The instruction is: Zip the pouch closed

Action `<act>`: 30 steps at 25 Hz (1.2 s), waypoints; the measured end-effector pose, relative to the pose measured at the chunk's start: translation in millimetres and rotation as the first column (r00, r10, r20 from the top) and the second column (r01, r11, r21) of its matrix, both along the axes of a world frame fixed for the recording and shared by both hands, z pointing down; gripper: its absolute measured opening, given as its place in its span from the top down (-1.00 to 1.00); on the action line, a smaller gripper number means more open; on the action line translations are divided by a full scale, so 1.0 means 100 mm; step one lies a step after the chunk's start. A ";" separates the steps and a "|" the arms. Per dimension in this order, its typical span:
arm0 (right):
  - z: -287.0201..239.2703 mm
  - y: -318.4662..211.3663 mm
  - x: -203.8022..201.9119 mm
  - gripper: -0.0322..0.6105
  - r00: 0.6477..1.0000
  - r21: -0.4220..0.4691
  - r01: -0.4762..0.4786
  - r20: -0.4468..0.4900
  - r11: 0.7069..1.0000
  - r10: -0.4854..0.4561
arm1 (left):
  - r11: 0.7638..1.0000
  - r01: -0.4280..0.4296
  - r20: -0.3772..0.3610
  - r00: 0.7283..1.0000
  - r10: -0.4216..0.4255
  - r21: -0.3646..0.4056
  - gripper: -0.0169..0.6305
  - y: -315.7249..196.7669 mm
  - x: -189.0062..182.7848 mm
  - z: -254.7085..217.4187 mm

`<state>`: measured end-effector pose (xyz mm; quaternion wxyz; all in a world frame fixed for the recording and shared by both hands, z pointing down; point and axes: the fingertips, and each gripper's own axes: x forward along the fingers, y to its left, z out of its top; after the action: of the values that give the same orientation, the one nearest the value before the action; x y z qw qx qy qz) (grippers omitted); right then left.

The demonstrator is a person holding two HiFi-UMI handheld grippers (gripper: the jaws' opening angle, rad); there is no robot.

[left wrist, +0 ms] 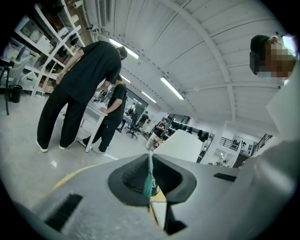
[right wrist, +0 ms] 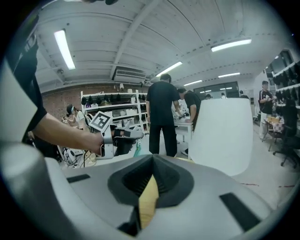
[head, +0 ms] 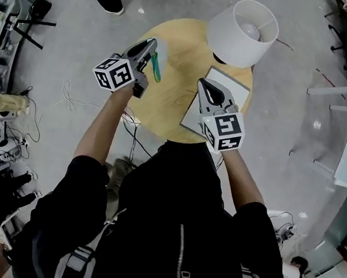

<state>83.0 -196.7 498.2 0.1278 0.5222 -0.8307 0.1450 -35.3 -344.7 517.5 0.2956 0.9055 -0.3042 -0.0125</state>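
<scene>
Left gripper (head: 152, 45) jaws tight on green pouch (head: 156, 67); right gripper (head: 202, 83) jaws together, empty, near white lamp (head: 242, 24).

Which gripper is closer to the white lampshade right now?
Right. The right gripper is close beside the lampshade; the left gripper is farther off, across the table.

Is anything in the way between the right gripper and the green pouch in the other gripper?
Nothing visible is. The left gripper pinches the green pouch above the round table. The right gripper, shut and empty, faces it across open air. The white lamp stands off to the side, not between them.
</scene>
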 end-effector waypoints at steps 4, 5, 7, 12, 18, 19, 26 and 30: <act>-0.16 0.03 -0.09 0.89 0.999 0.031 0.039 -0.001 0.999 -0.039 | 0.999 0.017 -0.026 1.000 -0.016 0.034 0.89 0.22 -0.13 -0.25; -0.20 0.04 -0.12 0.89 0.999 0.038 0.048 -0.001 0.998 -0.048 | 0.999 0.017 -0.027 1.000 -0.015 0.046 0.89 0.30 -0.16 -0.31; -0.25 0.09 -0.21 0.89 0.998 0.053 0.067 0.000 0.996 -0.067 | 0.998 0.021 -0.035 0.999 -0.019 0.058 0.89 0.45 -0.23 -0.40; -0.40 0.16 -0.55 0.89 0.992 0.090 0.129 -0.003 0.988 -0.129 | 0.994 0.042 -0.071 0.997 -0.035 0.097 0.89 0.74 -0.49 -0.70; -0.56 0.19 -0.85 0.89 0.980 0.134 0.197 -0.018 0.971 -0.197 | 0.991 0.052 -0.129 0.991 -0.036 0.125 0.89 0.98 -0.59 -0.91; -0.58 0.20 -0.87 0.89 0.979 0.139 0.205 -0.017 0.969 -0.205 | 0.991 0.052 -0.133 0.991 -0.035 0.123 0.89 1.02 -0.57 -0.91; -0.63 0.31 -1.16 0.77 0.947 0.139 0.320 -0.016 0.937 -0.321 | 0.993 0.007 -0.157 0.988 0.012 0.117 0.89 1.22 -0.48 -0.94; -0.65 0.33 -1.37 0.65 0.926 0.136 0.377 -0.024 0.916 -0.378 | 0.992 -0.037 -0.184 0.981 0.058 0.117 0.88 1.29 -0.42 -1.03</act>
<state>-53.7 -163.7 433.0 0.1160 0.3596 -0.9239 0.0605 -77.5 -215.4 414.4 0.2713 0.9227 -0.2520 -0.1075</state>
